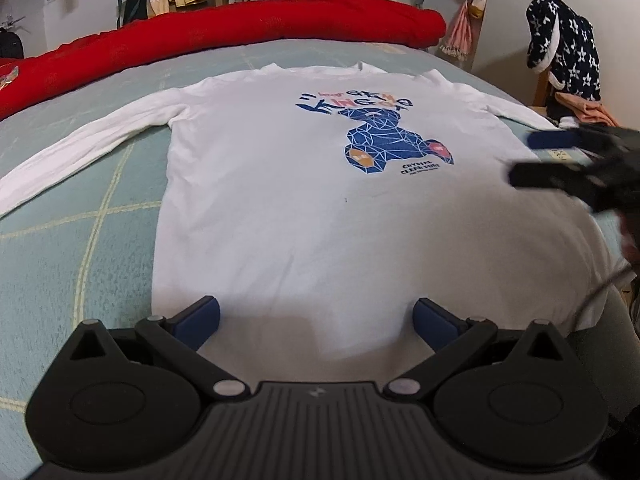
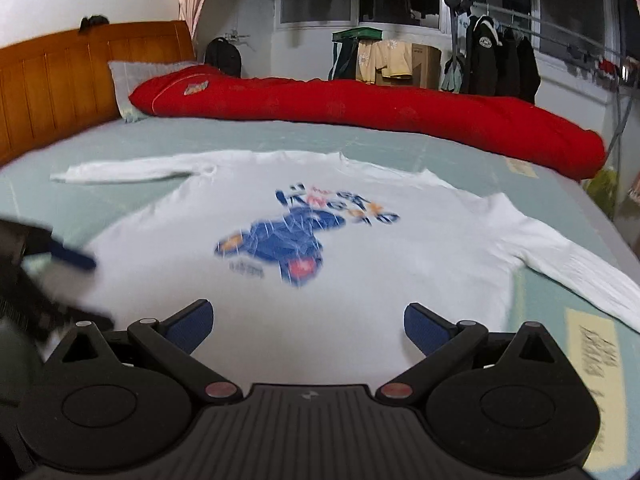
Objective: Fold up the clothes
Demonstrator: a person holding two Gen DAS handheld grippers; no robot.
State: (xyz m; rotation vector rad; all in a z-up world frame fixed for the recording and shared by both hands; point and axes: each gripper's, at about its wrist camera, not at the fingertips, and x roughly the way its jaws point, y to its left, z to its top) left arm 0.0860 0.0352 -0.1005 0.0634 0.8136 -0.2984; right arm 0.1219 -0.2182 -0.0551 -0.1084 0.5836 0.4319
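Shirt (image 1: 280, 200), white and long-sleeved, lay flat on the green bed sheet (image 1: 80, 240), print up, sleeves spread toward nine and three o'clock. Left gripper (image 1: 316, 320) and right gripper (image 2: 308, 324) hung over its hem, both spread wide, grasping nothing. Red quilt (image 2: 360, 112) lay beyond at twelve o'clock.

We see a white long-sleeved cotton-like shirt (image 1: 280, 208), matt and smooth, on pale green checked bed cloth (image 1: 80, 240); matt black plastic left gripper (image 1: 316, 320).

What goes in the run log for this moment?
stage: pre-fold | white shirt: flat on bed, sleeves out | left gripper: open, empty | right gripper: open, empty
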